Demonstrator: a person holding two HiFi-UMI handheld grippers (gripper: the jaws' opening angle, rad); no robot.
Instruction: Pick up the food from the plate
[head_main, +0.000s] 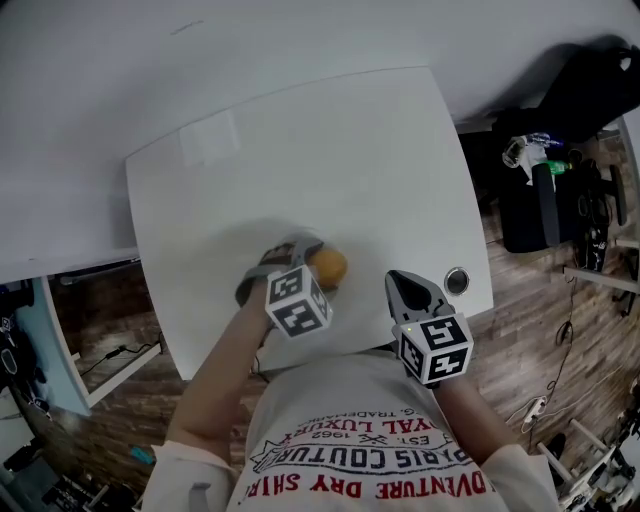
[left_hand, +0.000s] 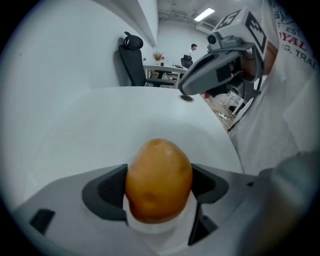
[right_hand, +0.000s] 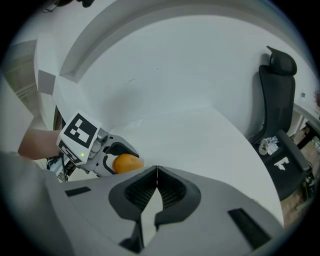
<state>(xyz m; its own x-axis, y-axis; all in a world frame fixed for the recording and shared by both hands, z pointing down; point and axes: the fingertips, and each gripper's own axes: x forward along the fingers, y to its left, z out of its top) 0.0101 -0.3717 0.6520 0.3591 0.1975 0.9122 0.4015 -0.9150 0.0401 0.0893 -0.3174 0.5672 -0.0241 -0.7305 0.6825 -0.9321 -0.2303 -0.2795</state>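
Observation:
The food is one orange-brown, egg-shaped piece (head_main: 329, 267) lying on the white table (head_main: 330, 150) near its front edge. My left gripper (head_main: 312, 256) has its jaws wide around it. In the left gripper view the piece (left_hand: 159, 180) fills the gap between the two dark pads (left_hand: 107, 192), which stand close at its sides. My right gripper (head_main: 404, 284) hovers just to the right, shut and empty, its pads (right_hand: 145, 187) meeting at the tip. From the right gripper view the piece (right_hand: 126, 163) shows at the left gripper's (right_hand: 117, 157) tip. No plate is in view.
A round metal grommet (head_main: 456, 280) sits in the table near the right front corner. A black office chair (right_hand: 277, 100) stands beyond the table's far side. Black bags and gear (head_main: 560, 190) lie on the wooden floor to the right. A white wall ledge (head_main: 80, 120) borders the table.

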